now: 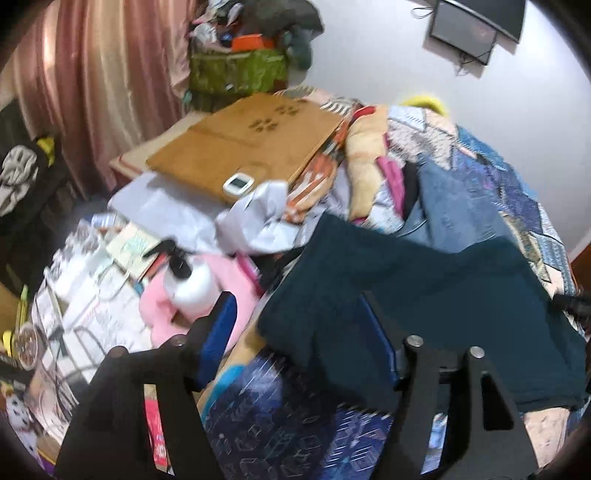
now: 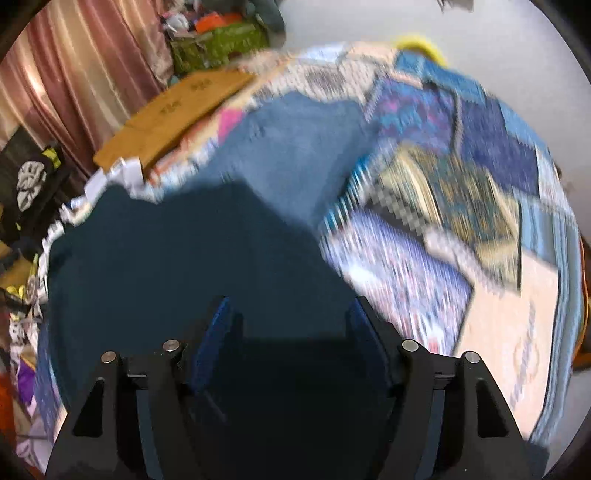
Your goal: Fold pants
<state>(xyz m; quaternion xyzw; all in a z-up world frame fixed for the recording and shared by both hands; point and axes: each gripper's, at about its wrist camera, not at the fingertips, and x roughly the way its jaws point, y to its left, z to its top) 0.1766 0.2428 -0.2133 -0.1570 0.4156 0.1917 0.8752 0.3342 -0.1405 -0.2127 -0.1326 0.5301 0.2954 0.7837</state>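
Observation:
Dark teal pants (image 1: 424,306) lie spread on a patterned blue quilt (image 1: 509,184). They also fill the lower left of the blurred right wrist view (image 2: 177,266). My left gripper (image 1: 299,317) is open, its blue-padded fingers (image 1: 221,328) wide apart over the pants' left edge; the cloth partly covers the right finger. My right gripper (image 2: 290,321) is open above the pants, with cloth between and below its blue pads (image 2: 216,332). A lighter blue garment (image 2: 295,147) lies on the quilt (image 2: 480,155) beyond the teal pants.
A brown board with paw prints (image 1: 251,144), a white device (image 1: 238,182), a white spray bottle (image 1: 188,280), a pink cloth (image 1: 229,295) and papers clutter the left. A green bag (image 1: 236,70) and pink curtain (image 1: 92,74) stand behind. A monitor (image 1: 476,26) hangs on the wall.

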